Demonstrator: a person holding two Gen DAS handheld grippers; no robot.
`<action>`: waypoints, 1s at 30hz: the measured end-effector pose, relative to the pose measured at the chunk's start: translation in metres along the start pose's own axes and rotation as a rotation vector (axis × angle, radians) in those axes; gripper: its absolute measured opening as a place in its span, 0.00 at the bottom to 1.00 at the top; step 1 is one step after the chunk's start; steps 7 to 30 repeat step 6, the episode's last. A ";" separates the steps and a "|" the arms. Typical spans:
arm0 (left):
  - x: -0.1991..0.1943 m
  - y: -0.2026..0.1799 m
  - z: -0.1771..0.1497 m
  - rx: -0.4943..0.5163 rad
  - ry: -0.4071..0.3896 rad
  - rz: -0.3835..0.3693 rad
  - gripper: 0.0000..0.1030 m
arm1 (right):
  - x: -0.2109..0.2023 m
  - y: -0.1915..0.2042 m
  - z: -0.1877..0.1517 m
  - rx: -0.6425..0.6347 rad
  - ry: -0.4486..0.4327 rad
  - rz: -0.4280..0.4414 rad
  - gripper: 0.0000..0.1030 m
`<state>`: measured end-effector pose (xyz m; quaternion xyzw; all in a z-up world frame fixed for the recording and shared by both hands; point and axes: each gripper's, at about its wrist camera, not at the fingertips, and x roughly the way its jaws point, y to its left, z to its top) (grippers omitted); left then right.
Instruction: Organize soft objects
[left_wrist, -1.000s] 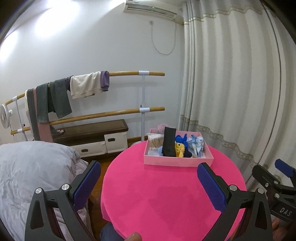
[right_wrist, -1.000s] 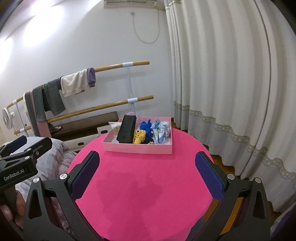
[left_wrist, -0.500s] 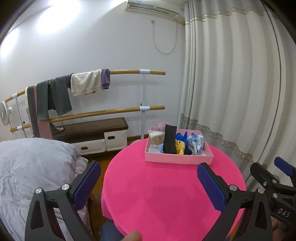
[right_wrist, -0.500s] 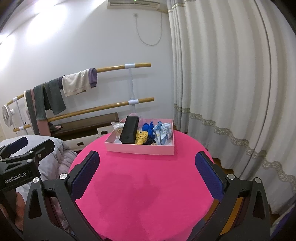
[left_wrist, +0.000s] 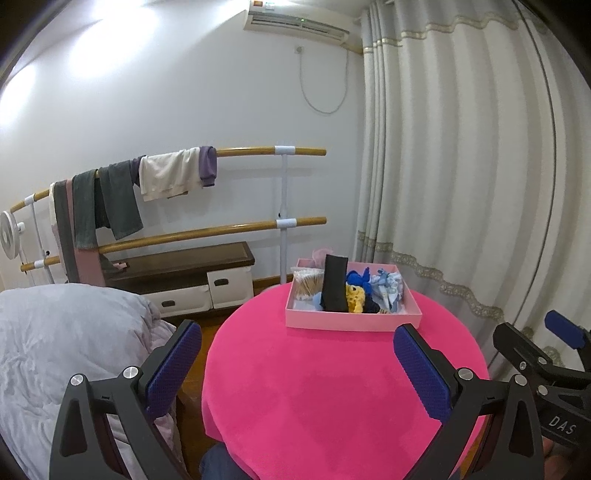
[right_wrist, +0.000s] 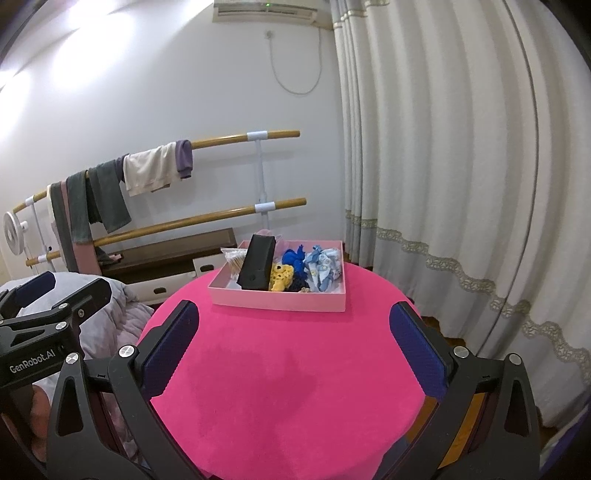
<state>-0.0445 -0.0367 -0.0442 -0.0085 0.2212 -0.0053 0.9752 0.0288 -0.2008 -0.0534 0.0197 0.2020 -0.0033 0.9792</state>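
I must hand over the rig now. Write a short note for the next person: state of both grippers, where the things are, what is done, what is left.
Left gripper: open, empty, above the near part of the pink round table.
Right gripper: open, empty, also above the near part of the table.
Things: all in the pink box at the table's far side: a black pouch, a yellow soft item, a blue soft item, light blue cloth, a bag of cotton swabs.
Done: nothing visible yet.
Left: reach the box and sort the soft items.
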 end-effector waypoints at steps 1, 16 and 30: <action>0.000 -0.001 -0.002 -0.001 -0.001 -0.002 1.00 | 0.000 0.000 0.000 0.001 0.000 0.002 1.00; -0.001 -0.003 -0.007 0.000 -0.020 0.001 1.00 | -0.001 -0.001 0.000 0.004 -0.001 0.005 1.00; -0.001 -0.003 -0.007 0.000 -0.020 0.001 1.00 | -0.001 -0.001 0.000 0.004 -0.001 0.005 1.00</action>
